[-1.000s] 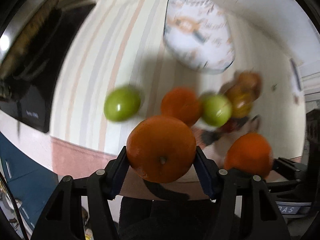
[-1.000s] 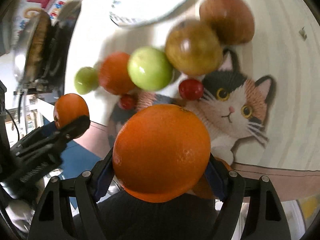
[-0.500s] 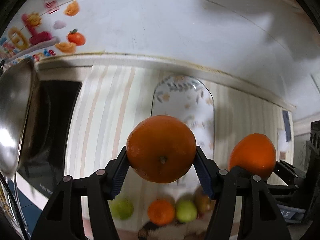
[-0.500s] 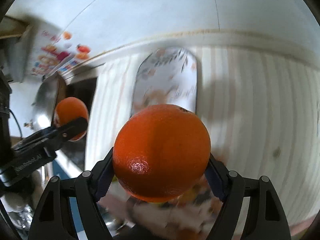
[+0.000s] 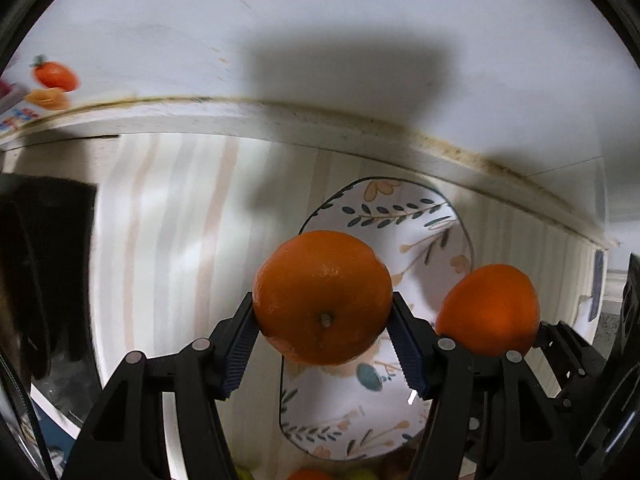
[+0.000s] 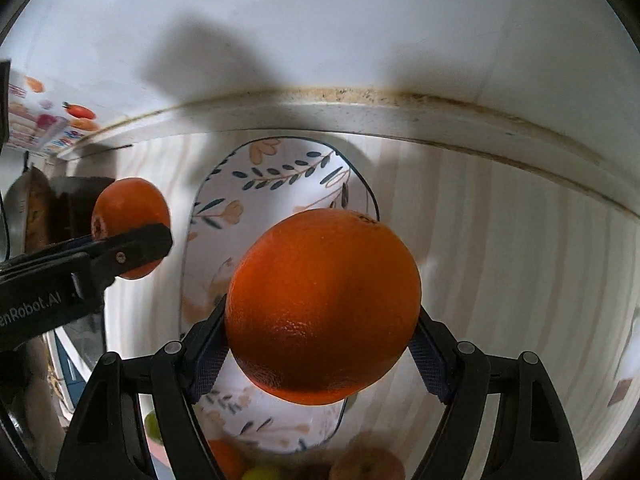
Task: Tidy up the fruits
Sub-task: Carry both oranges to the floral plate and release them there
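Observation:
My left gripper (image 5: 323, 312) is shut on an orange (image 5: 320, 280), stem end toward the camera. It hangs above the left part of a flower-patterned oval plate (image 5: 400, 216). In the right wrist view, my right gripper (image 6: 321, 316) is shut on a larger orange (image 6: 323, 300) over the same plate (image 6: 280, 176). Each view also shows the other gripper's orange: the right one's (image 5: 488, 310) close beside mine, the left one's (image 6: 130, 220) over the plate's left rim. I see no fruit on the visible part of the plate.
The plate lies on a striped mat (image 5: 180, 220) against a white wall ledge (image 5: 320, 120). Several loose fruits sit at the near edge: a brownish apple (image 6: 368, 464), an orange (image 6: 224, 460), a green apple (image 6: 152, 424). A black cooktop (image 5: 48, 240) and a metal pan (image 6: 24, 216) stand left.
Both grippers carried their oranges away from the fruit pile on the cat mat toward the wall, arriving over the patterned plate. The pile slid to the bottom of both views.

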